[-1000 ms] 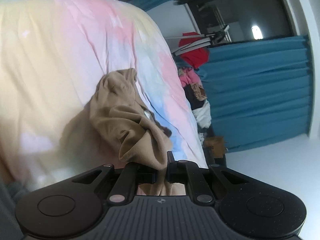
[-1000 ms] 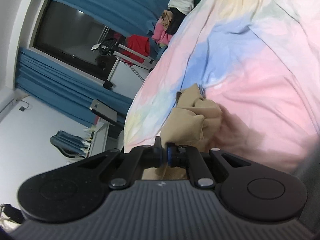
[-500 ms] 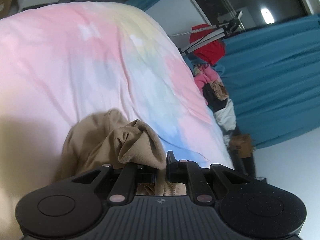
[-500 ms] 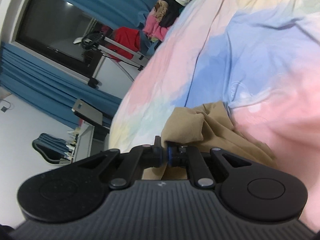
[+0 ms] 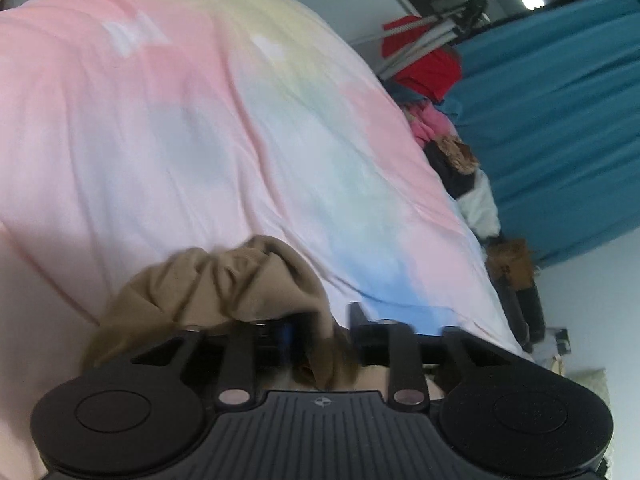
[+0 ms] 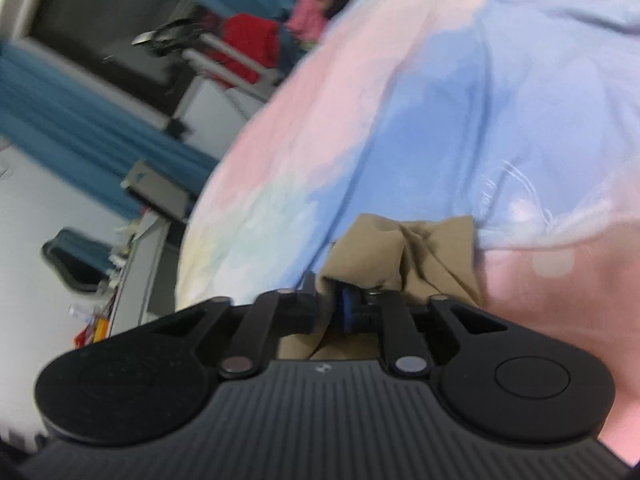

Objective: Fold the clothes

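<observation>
A tan garment (image 5: 224,280) lies bunched on the pastel tie-dye bedspread (image 5: 200,120). In the left wrist view my left gripper (image 5: 324,320) has its jaws parted, with a fold of the tan cloth draped between them. In the right wrist view my right gripper (image 6: 326,300) is shut on another fold of the tan garment (image 6: 400,248), low over the blue and pink bedspread (image 6: 460,100).
A pile of mixed clothes (image 5: 452,160) sits at the bed's far edge. Behind it are blue curtains (image 5: 560,120), a metal rack with a red item (image 5: 420,60) and a dark window. A desk and chair (image 6: 80,260) stand left of the bed.
Both grippers have come down toward the bedspread with the tan garment. The left jaws, shut on the cloth before, now stand apart. The right stays shut on it.
</observation>
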{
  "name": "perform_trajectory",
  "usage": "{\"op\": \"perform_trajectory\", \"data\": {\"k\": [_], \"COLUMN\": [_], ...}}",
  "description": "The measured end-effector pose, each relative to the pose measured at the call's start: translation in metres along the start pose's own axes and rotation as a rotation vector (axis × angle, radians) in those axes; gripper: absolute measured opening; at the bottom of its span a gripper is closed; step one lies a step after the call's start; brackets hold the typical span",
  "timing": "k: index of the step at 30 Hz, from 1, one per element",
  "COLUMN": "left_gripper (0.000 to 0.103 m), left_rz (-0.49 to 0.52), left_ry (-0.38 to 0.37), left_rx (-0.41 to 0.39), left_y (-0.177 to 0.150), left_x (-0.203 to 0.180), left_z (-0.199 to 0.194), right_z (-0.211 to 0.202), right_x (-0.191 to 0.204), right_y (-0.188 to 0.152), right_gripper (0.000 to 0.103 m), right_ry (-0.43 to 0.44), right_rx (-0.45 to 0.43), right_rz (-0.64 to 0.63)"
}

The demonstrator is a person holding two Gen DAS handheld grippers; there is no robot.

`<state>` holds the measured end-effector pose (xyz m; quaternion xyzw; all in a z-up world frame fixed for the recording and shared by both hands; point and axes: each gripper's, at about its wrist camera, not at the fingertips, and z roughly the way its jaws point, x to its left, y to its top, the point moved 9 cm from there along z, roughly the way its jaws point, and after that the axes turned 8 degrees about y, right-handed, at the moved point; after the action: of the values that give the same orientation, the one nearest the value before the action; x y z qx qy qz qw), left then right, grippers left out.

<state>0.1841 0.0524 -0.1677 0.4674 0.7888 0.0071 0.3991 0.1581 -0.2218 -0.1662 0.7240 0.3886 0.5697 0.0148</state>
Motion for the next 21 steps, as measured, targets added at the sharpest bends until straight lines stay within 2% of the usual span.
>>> {"op": "perform_trajectory", "data": {"k": [1, 2, 3, 4, 7, 10, 13, 14, 15, 17, 21], "left_gripper": [0.069, 0.075, 0.089, 0.097, 0.099, 0.099, 0.099, 0.099, 0.099, 0.099, 0.099], "left_rz": [0.040, 0.084, 0.127, 0.168, 0.294, 0.425, 0.507, 0.533, 0.558, 0.587, 0.606], "left_ry": [-0.003, -0.005, -0.008, -0.011, -0.023, 0.041, 0.114, 0.139, 0.157, 0.173, 0.187], "left_rx": [-0.008, -0.019, -0.029, -0.047, -0.099, -0.135, -0.137, -0.137, -0.136, -0.134, -0.148], "left_y": [-0.003, -0.006, -0.009, -0.012, -0.023, -0.028, -0.029, -0.029, -0.030, -0.032, -0.033], "left_x": [-0.005, -0.011, -0.016, -0.021, -0.035, -0.039, -0.036, -0.035, -0.034, -0.032, -0.030], "left_z": [-0.005, -0.010, -0.015, -0.020, -0.035, -0.035, -0.019, -0.014, -0.009, -0.001, 0.005], "right_z": [-0.005, -0.010, -0.016, -0.020, -0.030, -0.027, -0.014, -0.008, 0.000, 0.011, 0.021], "right_x": [0.009, 0.016, 0.023, 0.029, 0.048, 0.053, 0.042, 0.037, 0.031, 0.020, 0.015], "right_y": [-0.003, -0.006, -0.008, -0.009, -0.014, -0.015, -0.014, -0.015, -0.016, -0.016, -0.020], "right_gripper": [0.059, 0.076, 0.081, 0.081, 0.080, 0.077, 0.061, 0.051, 0.044, 0.039, 0.039], "right_ry": [0.035, 0.061, 0.074, 0.077, 0.075, 0.032, -0.043, -0.062, -0.078, -0.093, -0.112], "right_rx": [0.003, 0.003, -0.007, -0.013, -0.022, -0.006, 0.031, 0.056, 0.088, 0.122, 0.140], "right_rz": [-0.047, -0.083, -0.114, -0.157, -0.304, -0.425, -0.519, -0.531, -0.533, -0.517, -0.540]}}
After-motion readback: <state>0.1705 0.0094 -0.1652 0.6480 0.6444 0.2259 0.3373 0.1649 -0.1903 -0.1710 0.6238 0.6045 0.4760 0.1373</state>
